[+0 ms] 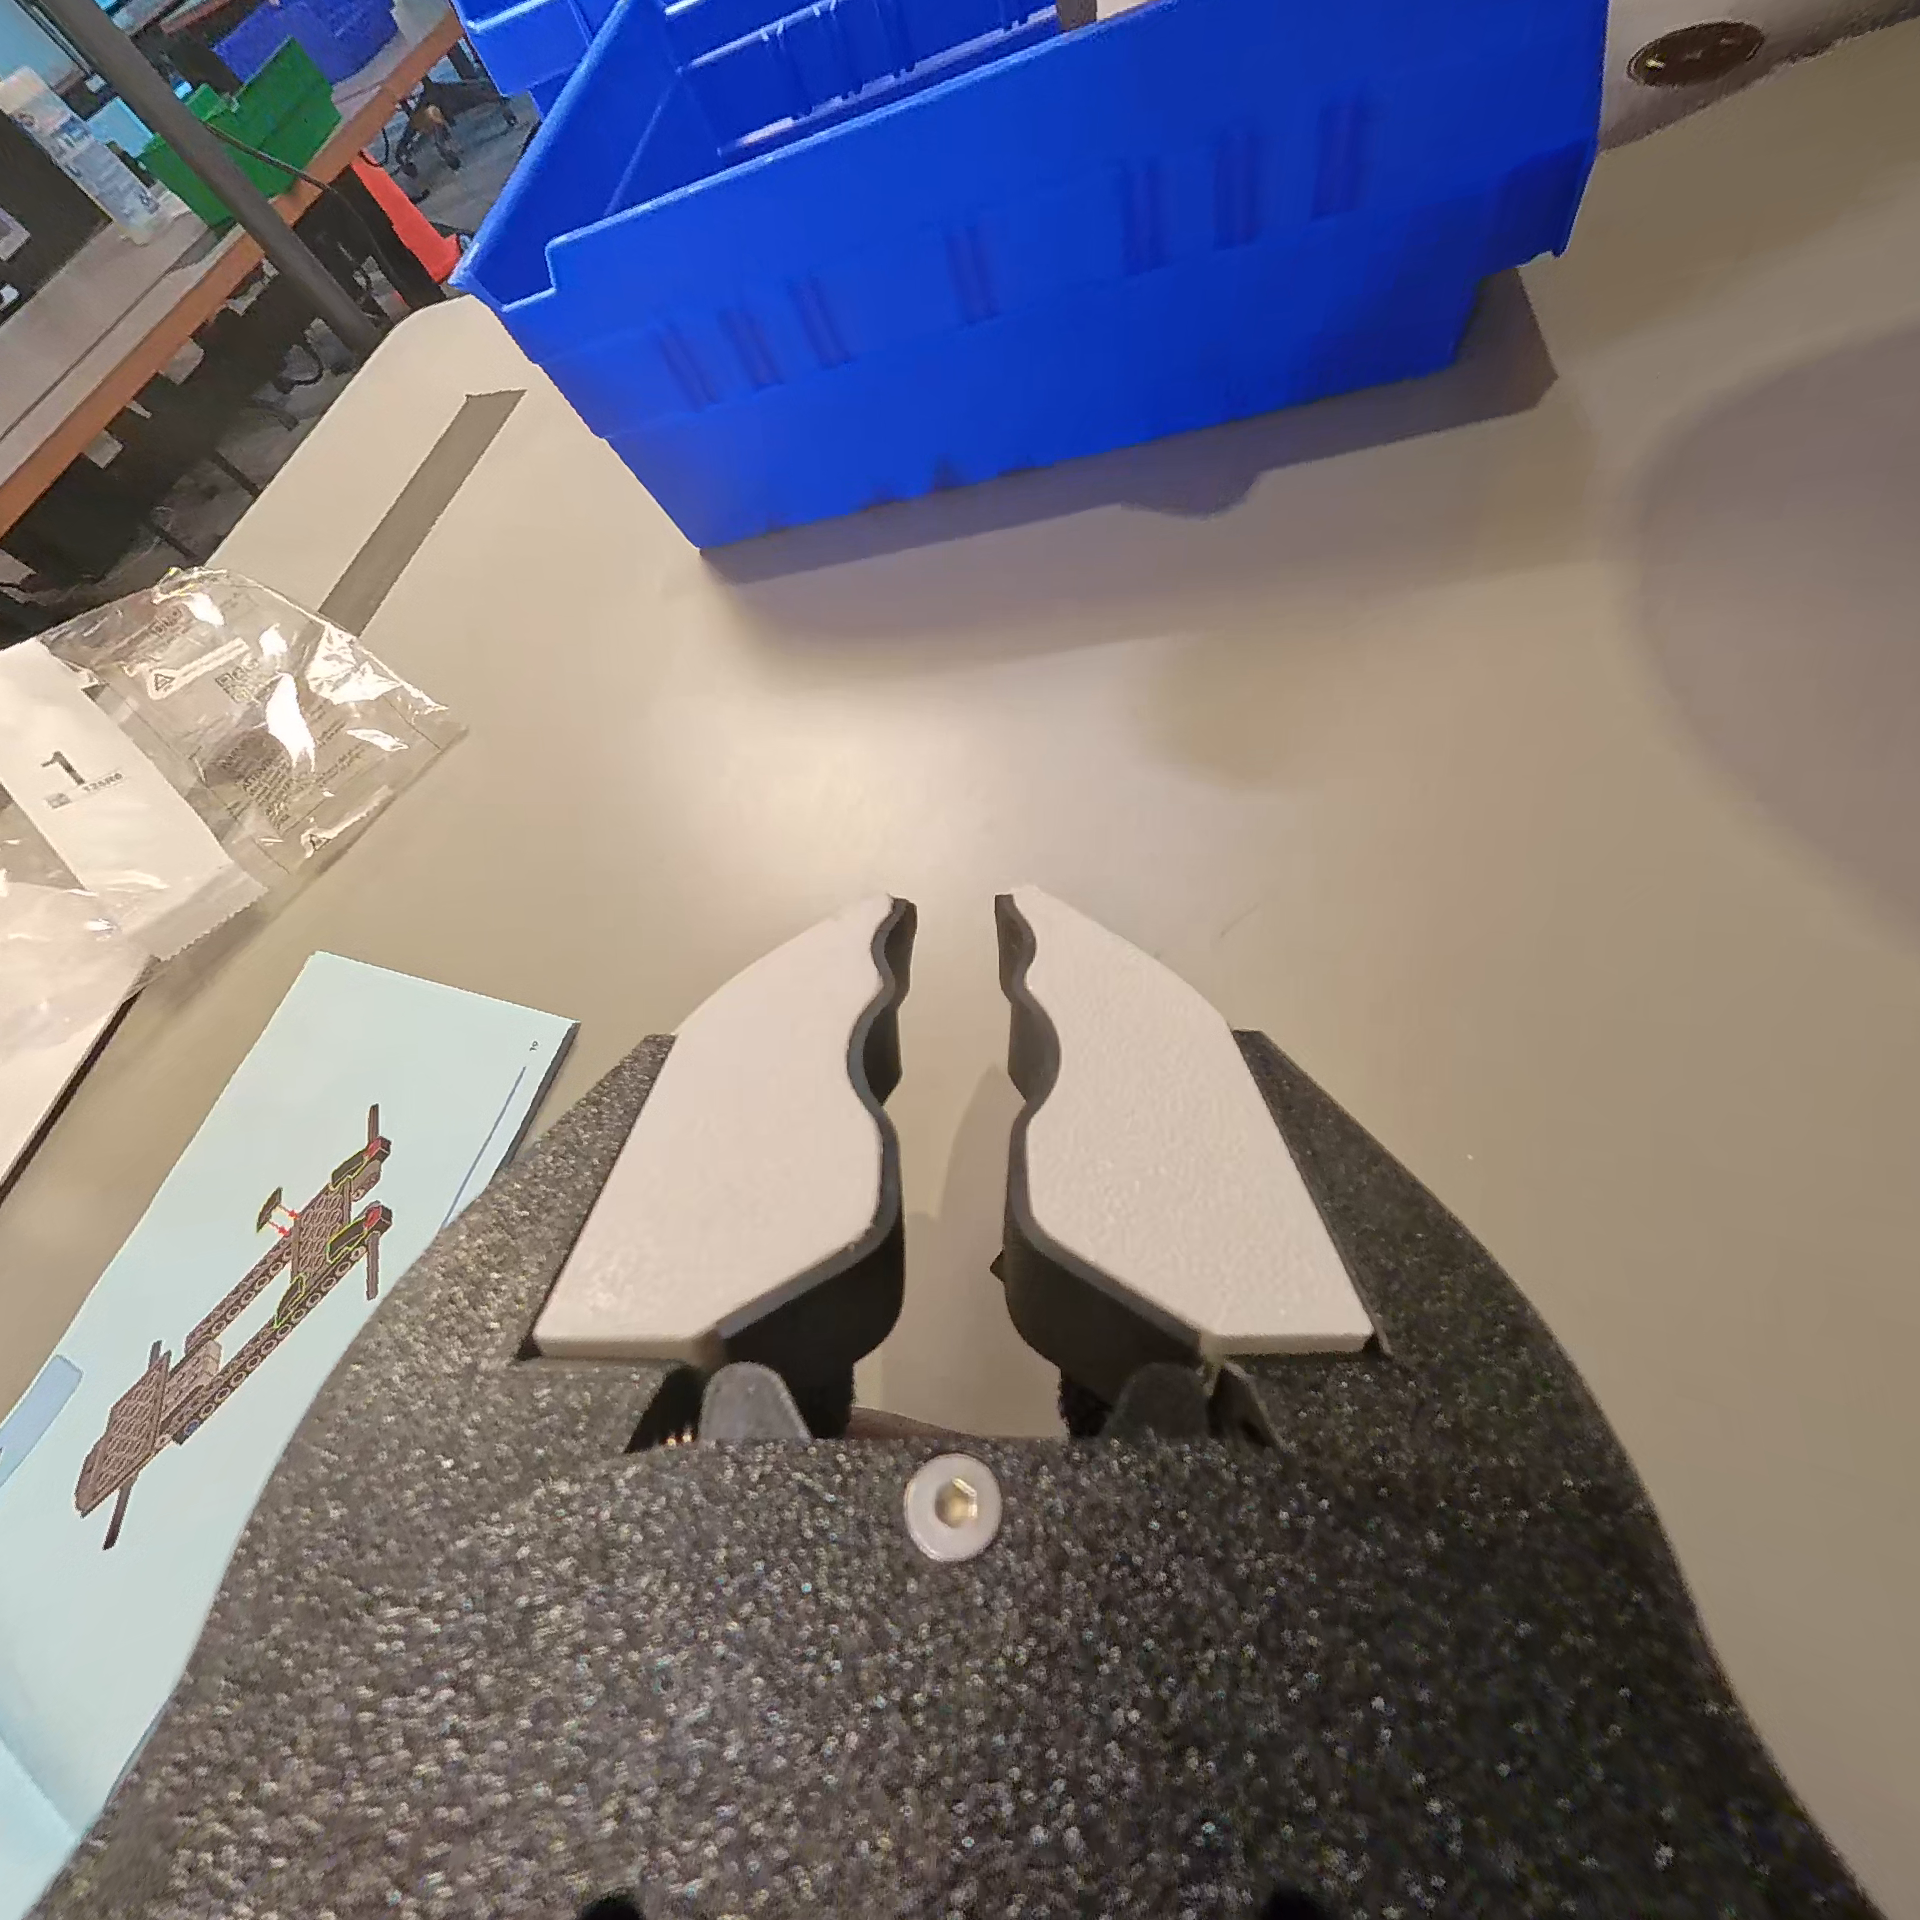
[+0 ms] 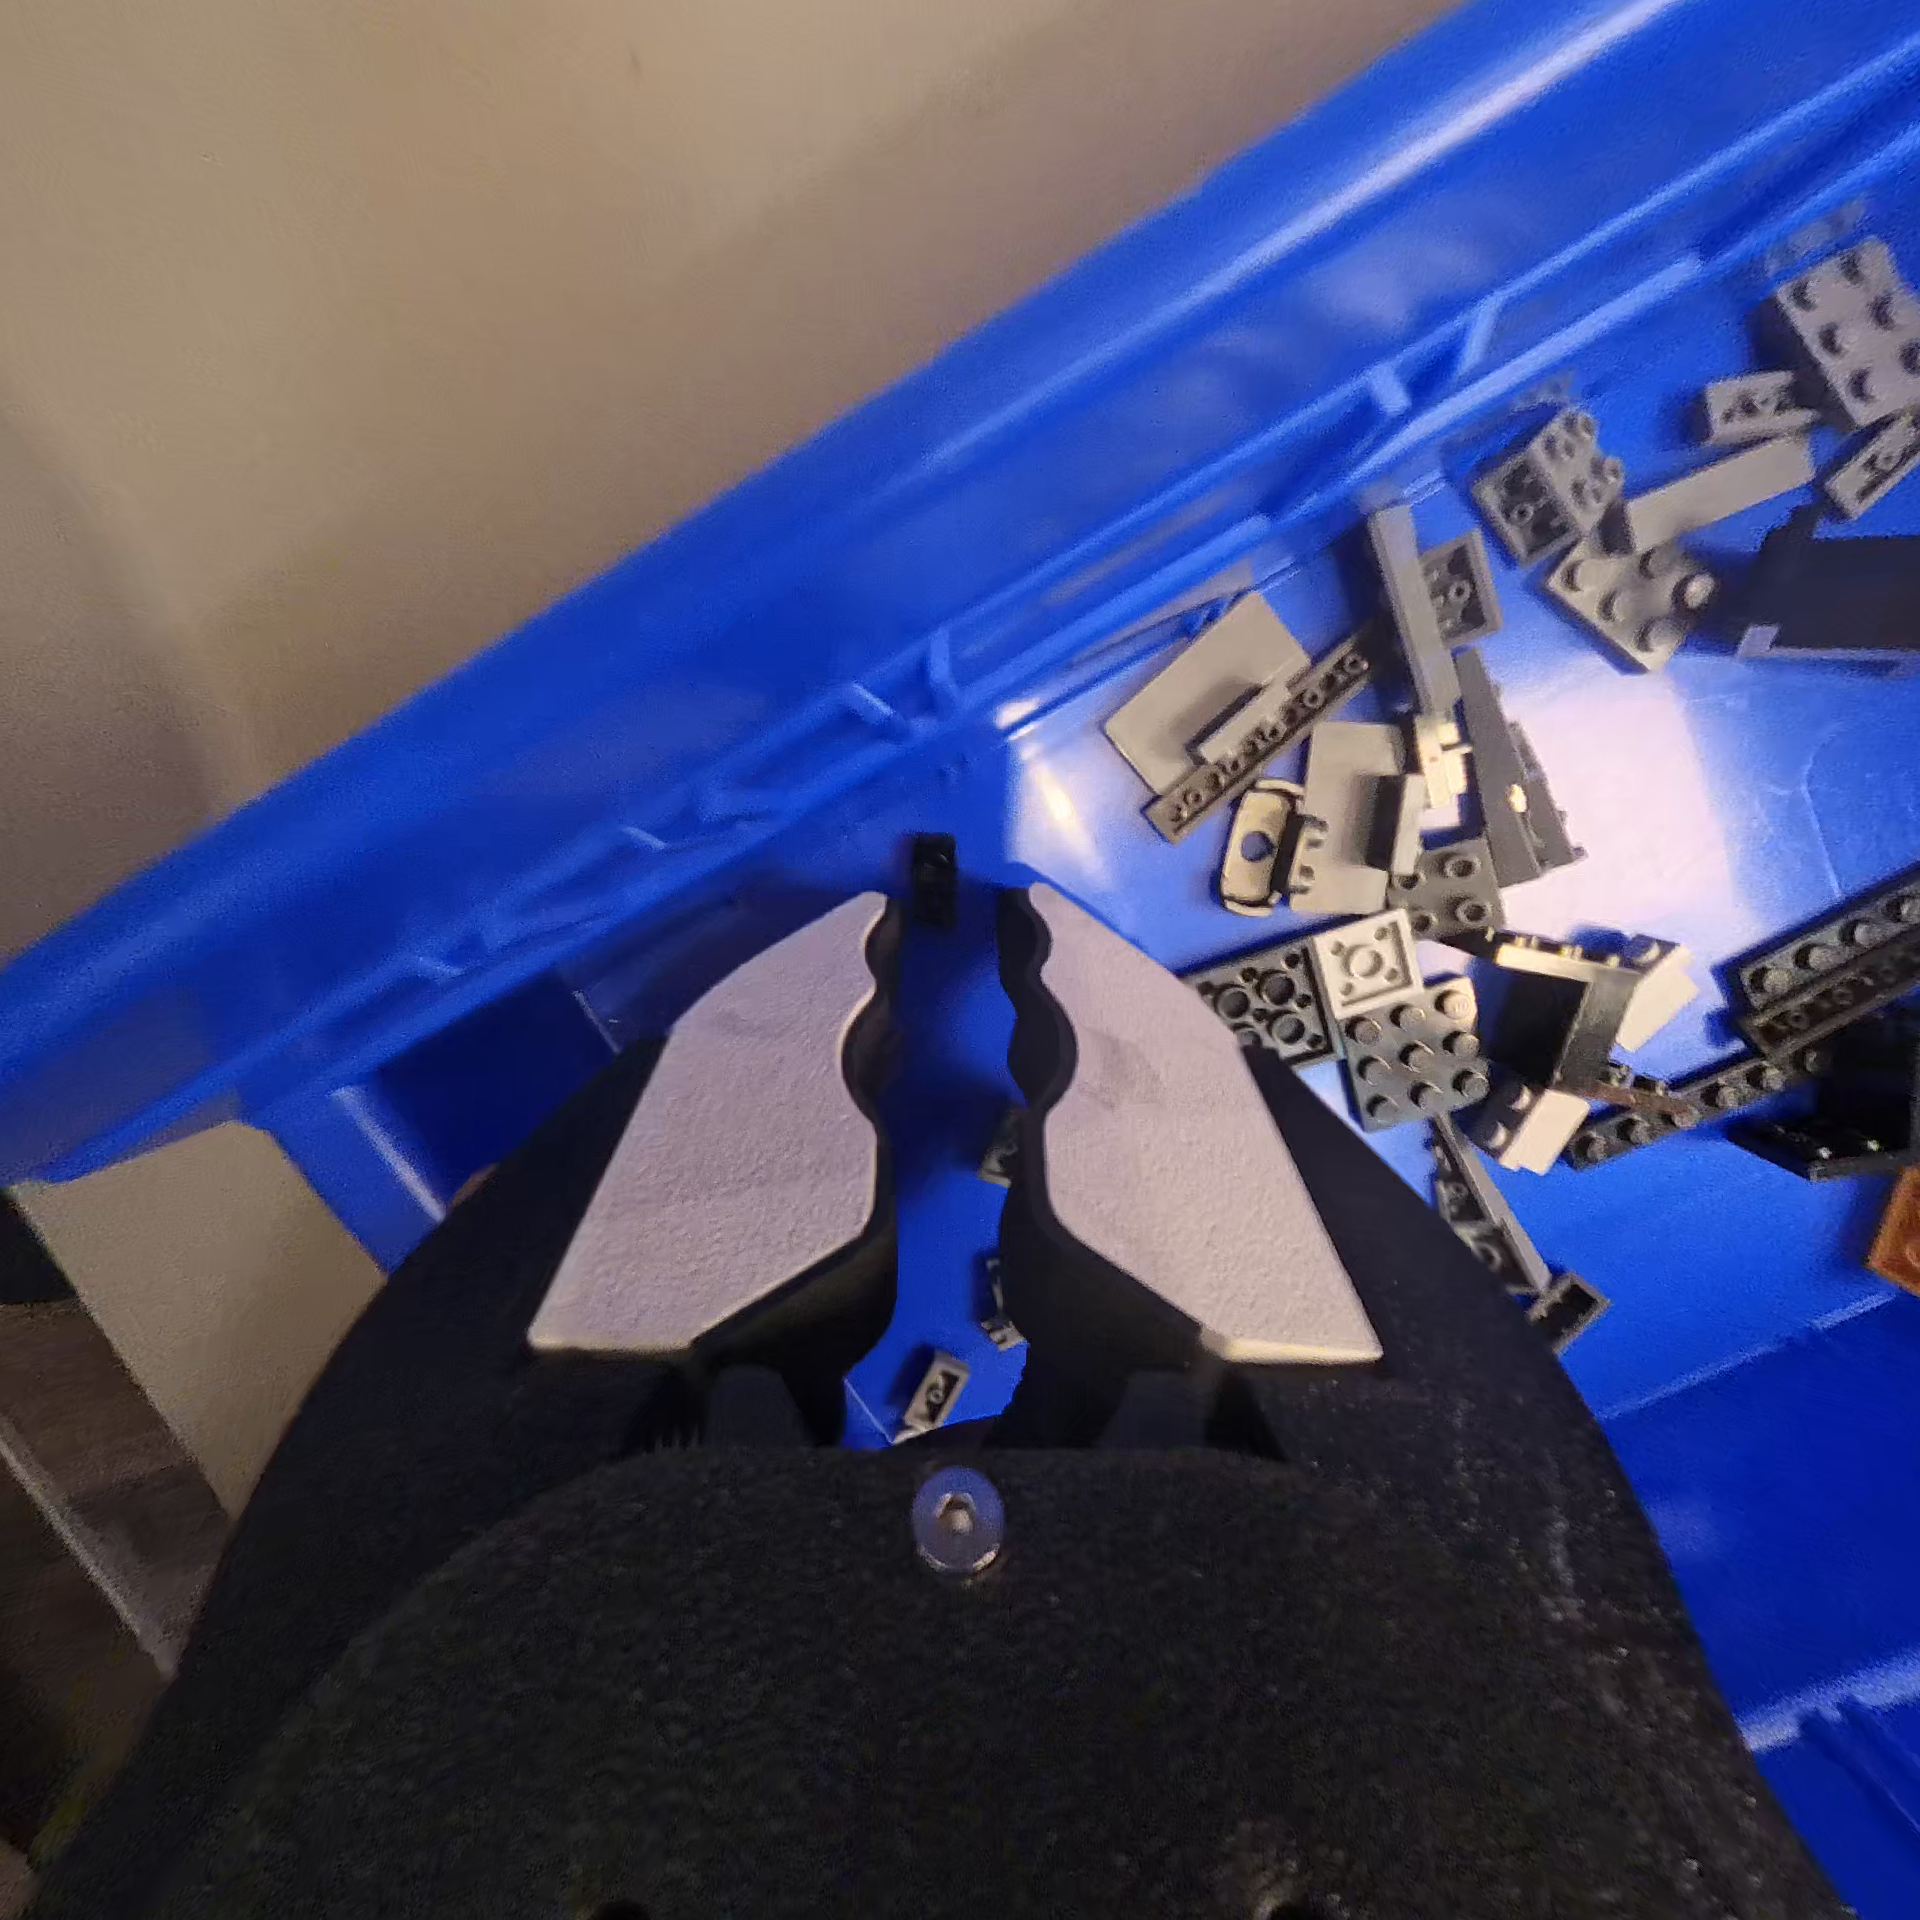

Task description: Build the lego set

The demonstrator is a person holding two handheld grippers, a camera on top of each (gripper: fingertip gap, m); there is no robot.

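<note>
The left tool hovers low over the bare beige surface, slightly parted and gripping nothing. The right tool tips down into the blue bin, slightly parted; a small black brick sits by its left fingertip, apart from the right, with grey bricks piled nearby.

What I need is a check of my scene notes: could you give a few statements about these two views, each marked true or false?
1. The left gripper has only bare table between its fingers. True.
2. The bin ahead of it is green. False: the bin is blue.
3. An instruction booklet lies left of the left gripper. True.
4. In the right wrist view the bin is empty. False: it holds loose grey and black bricks.
5. The clear plastic bags lie inside the bin. False: the clear plastic bags lie on the table, left of the bin.
</note>
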